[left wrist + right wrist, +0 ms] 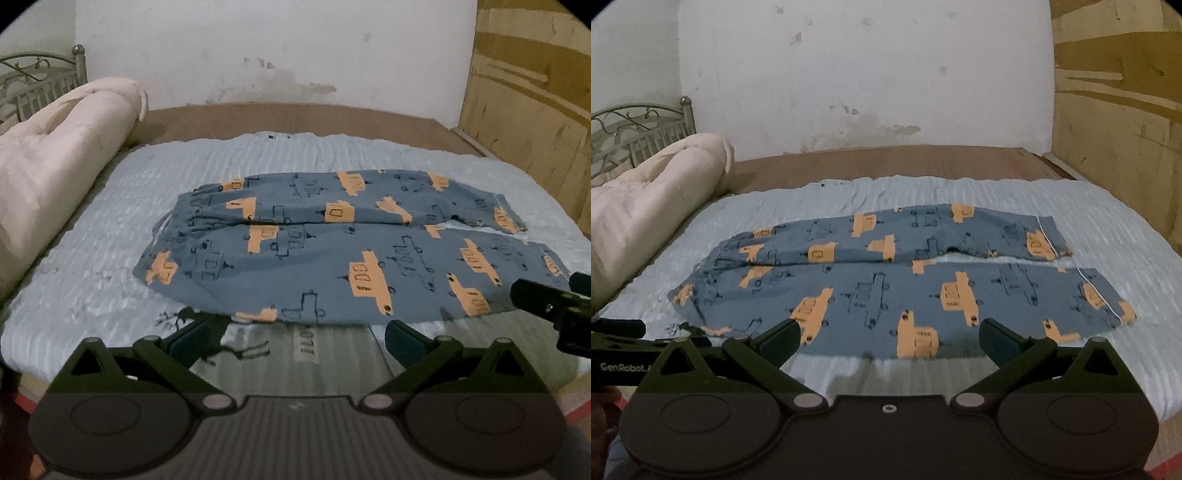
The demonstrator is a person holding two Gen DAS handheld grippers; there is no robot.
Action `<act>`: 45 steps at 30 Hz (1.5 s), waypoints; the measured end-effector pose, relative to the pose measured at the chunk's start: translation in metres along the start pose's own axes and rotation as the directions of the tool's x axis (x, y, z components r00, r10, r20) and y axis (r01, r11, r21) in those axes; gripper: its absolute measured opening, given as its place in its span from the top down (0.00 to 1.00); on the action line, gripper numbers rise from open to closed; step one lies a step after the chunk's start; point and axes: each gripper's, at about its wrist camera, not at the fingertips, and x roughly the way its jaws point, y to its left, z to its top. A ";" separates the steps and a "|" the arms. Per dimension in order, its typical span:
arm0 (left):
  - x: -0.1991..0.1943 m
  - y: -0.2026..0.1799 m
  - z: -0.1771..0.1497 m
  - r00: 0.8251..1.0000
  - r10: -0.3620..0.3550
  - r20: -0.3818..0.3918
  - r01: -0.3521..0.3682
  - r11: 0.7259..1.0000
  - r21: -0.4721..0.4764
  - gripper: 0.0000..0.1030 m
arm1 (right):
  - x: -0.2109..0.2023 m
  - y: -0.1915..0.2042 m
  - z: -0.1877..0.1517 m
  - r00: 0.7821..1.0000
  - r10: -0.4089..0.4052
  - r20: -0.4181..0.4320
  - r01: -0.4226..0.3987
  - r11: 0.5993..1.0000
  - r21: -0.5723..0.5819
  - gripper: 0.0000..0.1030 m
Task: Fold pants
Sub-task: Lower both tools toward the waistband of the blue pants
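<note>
Across pale blue ribbed bedding we spread blue truck-print pants flat for folding, left gripper and right gripper both wide, empty.

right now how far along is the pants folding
Barely started. Done: the pants lie spread flat on the light blue sheet, legs side by side, waistband to the left, no fold made. In hand: nothing; the left gripper and right gripper both hang open near the closer leg's edge. Left: every fold, from laying one leg over the other onward.
</note>
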 end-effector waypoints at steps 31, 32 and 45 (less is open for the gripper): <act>0.172 0.062 0.141 0.980 0.198 -0.005 -0.194 0.967 0.163 0.00 | 0.214 -0.021 0.093 0.994 0.107 -0.024 -0.109 0.959 -0.263 0.01; 0.177 0.066 0.144 0.982 0.187 -0.001 -0.184 0.968 0.171 0.00 | 0.220 -0.020 0.096 0.995 0.101 -0.012 -0.100 0.952 -0.288 0.01; 0.252 0.114 0.192 0.998 0.062 -0.001 -0.059 0.947 0.317 0.00 | 0.339 -0.040 0.151 0.937 0.276 -0.213 -0.337 0.873 -0.352 0.01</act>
